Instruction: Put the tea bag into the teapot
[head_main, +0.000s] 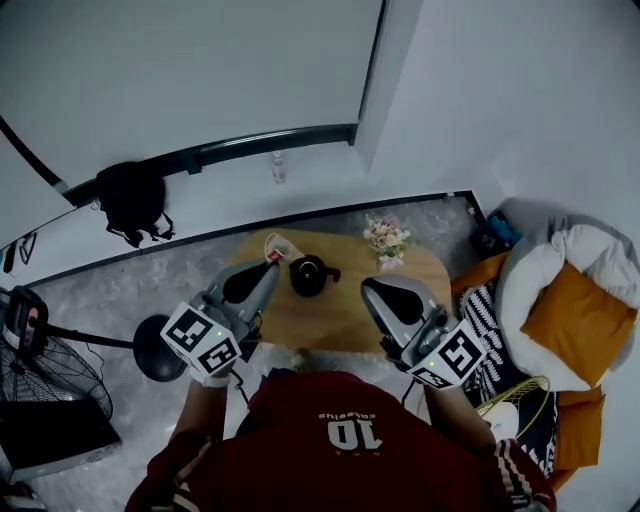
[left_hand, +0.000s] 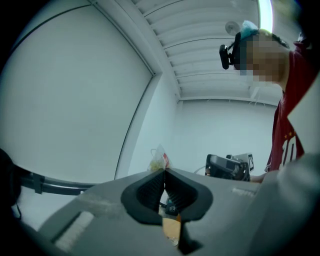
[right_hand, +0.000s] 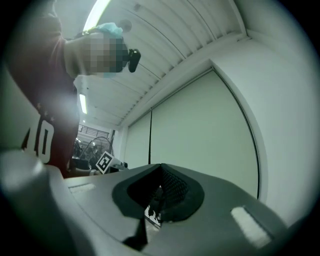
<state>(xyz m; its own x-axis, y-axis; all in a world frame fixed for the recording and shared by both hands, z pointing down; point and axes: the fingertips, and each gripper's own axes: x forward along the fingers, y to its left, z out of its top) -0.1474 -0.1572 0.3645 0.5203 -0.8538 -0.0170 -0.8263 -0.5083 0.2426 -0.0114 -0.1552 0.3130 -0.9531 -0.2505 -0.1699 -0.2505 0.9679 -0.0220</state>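
Where the views differ: only the left gripper view shows the tea bag (left_hand: 159, 161) sticking up past pinched jaw tips; only the head view shows the teapot (head_main: 308, 275).
Left gripper (head_main: 271, 266): held level, jaws clamped on the tea bag, which is in the air just left of the teapot, not inside it.
Right gripper (head_main: 370, 290): held about level over the table's near right side, jaws together, nothing between them.
Table (head_main: 330, 325): low, wooden; the black teapot and a small flower bunch (head_main: 386, 238) stand on it.
Room: white walls, grey floor, orange cushions (head_main: 578, 318) at right, fan (head_main: 30, 375) at left.
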